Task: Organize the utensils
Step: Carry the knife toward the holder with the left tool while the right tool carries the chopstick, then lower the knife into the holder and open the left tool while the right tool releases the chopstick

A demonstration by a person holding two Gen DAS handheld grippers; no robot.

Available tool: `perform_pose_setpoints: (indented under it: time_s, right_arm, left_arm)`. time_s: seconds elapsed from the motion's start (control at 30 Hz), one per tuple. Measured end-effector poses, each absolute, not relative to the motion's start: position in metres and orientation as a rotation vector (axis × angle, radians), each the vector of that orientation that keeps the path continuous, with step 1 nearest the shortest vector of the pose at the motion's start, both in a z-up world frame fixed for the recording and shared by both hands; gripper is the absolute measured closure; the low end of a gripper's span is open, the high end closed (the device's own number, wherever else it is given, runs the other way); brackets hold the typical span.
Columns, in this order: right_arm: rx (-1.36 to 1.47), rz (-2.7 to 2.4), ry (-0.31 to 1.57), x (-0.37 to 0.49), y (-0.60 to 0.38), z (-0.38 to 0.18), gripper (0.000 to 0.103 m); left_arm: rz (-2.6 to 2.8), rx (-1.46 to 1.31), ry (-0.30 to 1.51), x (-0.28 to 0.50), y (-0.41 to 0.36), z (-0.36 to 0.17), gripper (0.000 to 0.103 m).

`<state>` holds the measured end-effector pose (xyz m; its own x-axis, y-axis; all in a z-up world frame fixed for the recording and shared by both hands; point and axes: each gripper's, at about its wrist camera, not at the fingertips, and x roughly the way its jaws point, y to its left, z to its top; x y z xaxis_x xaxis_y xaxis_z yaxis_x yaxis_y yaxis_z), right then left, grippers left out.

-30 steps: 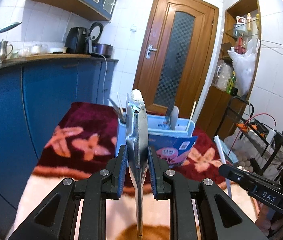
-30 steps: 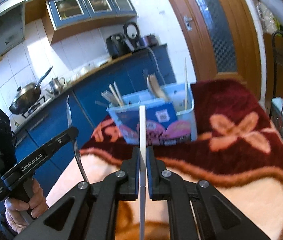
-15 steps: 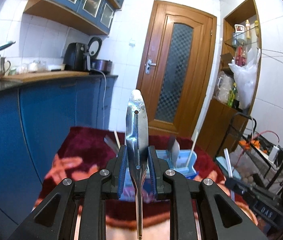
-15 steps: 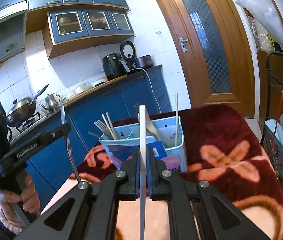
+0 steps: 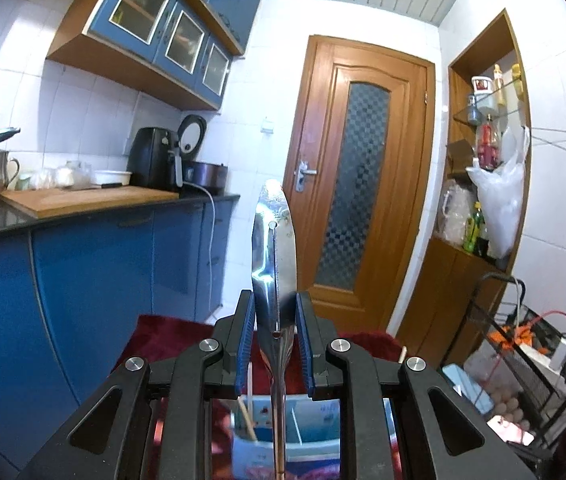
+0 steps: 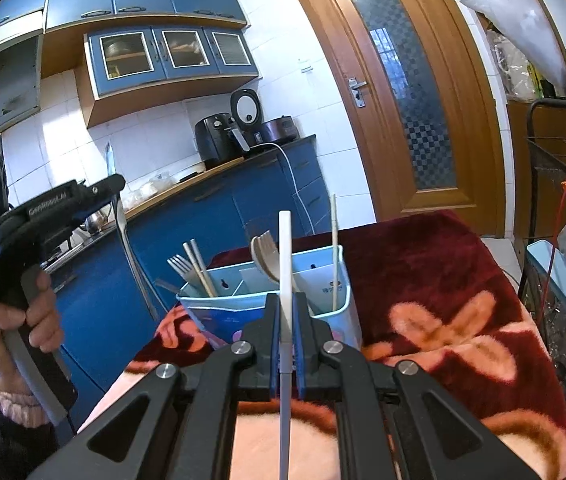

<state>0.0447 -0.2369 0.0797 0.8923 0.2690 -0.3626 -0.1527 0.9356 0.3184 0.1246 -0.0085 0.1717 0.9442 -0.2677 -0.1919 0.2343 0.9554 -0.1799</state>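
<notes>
My left gripper (image 5: 274,312) is shut on a steel spoon (image 5: 273,240), held upright with its bowl up, raised above the light-blue utensil box (image 5: 311,428). It also shows in the right wrist view (image 6: 113,186), high and left of the box (image 6: 323,312). My right gripper (image 6: 286,308) is shut on a white chopstick (image 6: 285,264), held upright just in front of the box. The box holds forks (image 6: 181,266), chopsticks (image 6: 199,266), a wooden spoon (image 6: 267,252) and a single chopstick (image 6: 335,248).
The box stands on a table under a dark-red flowered blanket (image 6: 443,288). Blue kitchen cabinets (image 5: 95,272) with a counter run along the left. A wooden door (image 5: 359,184) is behind. A wire rack (image 6: 563,200) with clutter stands at the right.
My left gripper has risen with the spoon, so the box has dropped to the bottom of its view. My right gripper has lifted and tilted up a little with the chopstick.
</notes>
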Motion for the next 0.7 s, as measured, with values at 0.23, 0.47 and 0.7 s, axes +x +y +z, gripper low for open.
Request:
perform_pose_setpoints:
  time_s: [0.23,0.47,0.7]
  right_arm:
    - [0.264,0.201,0.389,0.056,-0.239,0.084,0.095]
    - [0.252,0.190,0.352,0.073,-0.240,0.090,0.095]
    - [0.202,0.154,0.263,0.093,-0.235,0.101,0.095]
  left_arm:
    - [-0.229,-0.165,0.169,0.146,-0.015,0.165,0.082]
    - [-0.207,-0.178,0.187,0.165,-0.018,0.137,0.082]
    - [-0.219,-0.188,0.210,0.172,-0.020,0.114,0.082]
